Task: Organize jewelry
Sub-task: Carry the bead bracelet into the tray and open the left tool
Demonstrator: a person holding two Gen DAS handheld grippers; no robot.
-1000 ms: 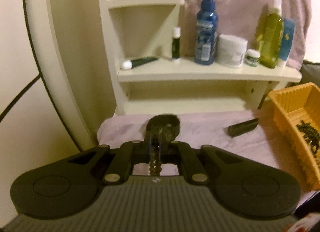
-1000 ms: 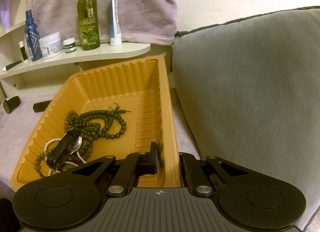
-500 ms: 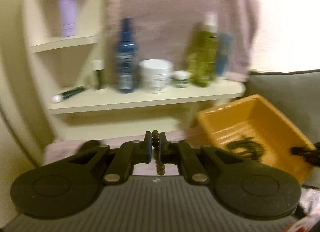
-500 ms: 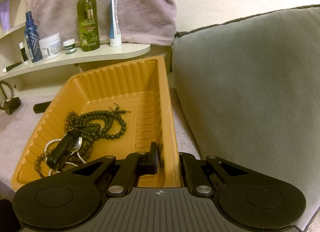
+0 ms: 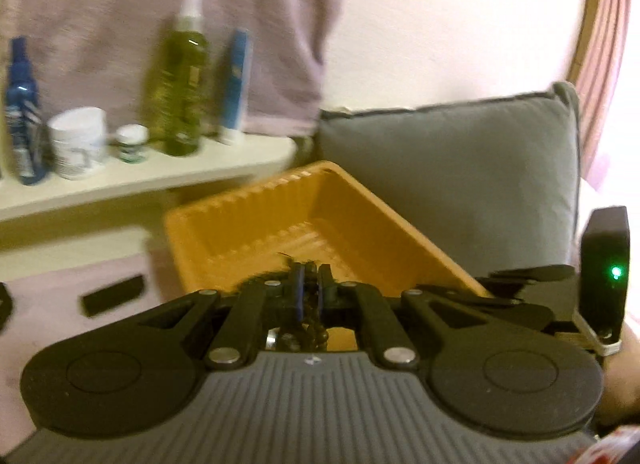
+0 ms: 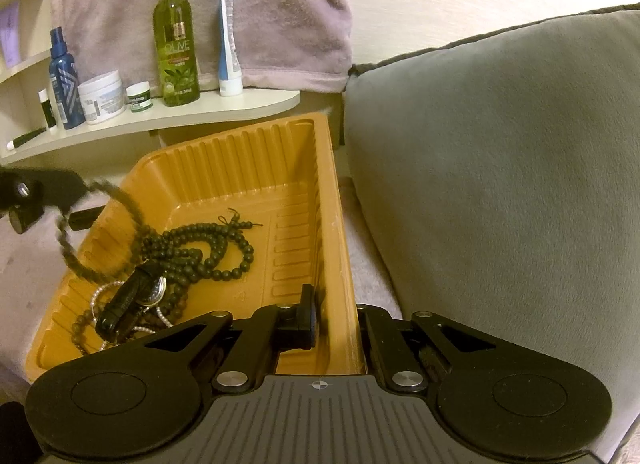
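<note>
Over the near-left rim of the orange tray [image 6: 332,200], the left gripper [image 5: 308,292] has its jaws closed on a dark bead strand [image 6: 100,224], which swings blurred above the beads and watch [image 6: 132,298] already lying inside. The right gripper [image 6: 336,320] pinches the tray's right wall between its jaws, steadying it against the grey cushion [image 6: 500,168]. To do this well, let the swing settle, lower until the strand's tail pools on the tray floor, then release, so nothing drapes over the rim.
</note>
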